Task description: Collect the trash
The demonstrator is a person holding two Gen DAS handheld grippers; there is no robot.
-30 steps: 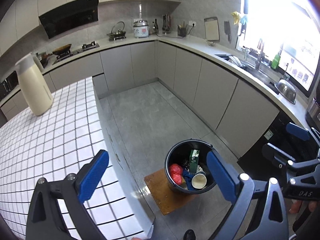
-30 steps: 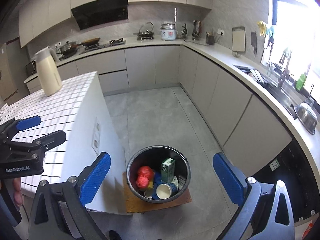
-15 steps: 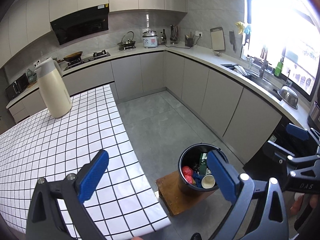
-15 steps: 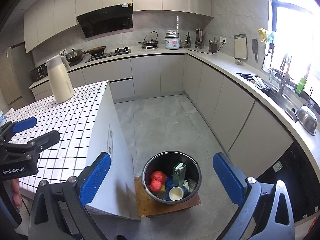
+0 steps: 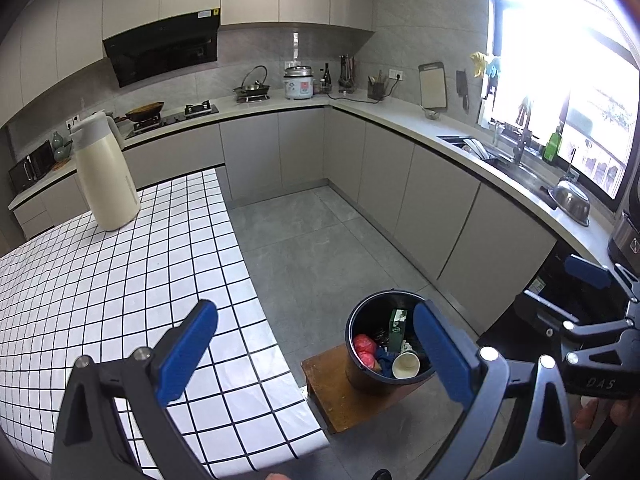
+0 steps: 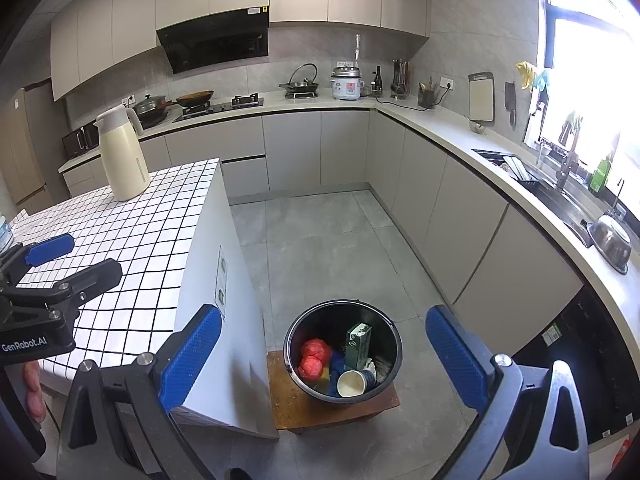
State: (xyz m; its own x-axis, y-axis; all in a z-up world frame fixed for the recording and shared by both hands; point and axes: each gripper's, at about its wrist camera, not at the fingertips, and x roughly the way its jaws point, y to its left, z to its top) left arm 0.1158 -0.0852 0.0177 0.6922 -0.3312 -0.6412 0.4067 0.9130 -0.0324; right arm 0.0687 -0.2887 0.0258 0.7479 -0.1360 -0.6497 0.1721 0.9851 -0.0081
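We hold both our left gripper point(image 5: 316, 354) and right gripper point(image 6: 320, 356) spread wide and empty above the black trash bucket point(image 6: 343, 346) on its wooden stool point(image 6: 320, 410).

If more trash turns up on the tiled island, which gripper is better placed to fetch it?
Left, probably. The left gripper, open and empty, hangs over the tiled island. The right gripper, also open and empty, hangs over the trash bucket beside it.

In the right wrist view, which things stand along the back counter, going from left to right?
Lidded pot → frying pan → wok with raised lid → rice cooker → dark bottle → cutting board.
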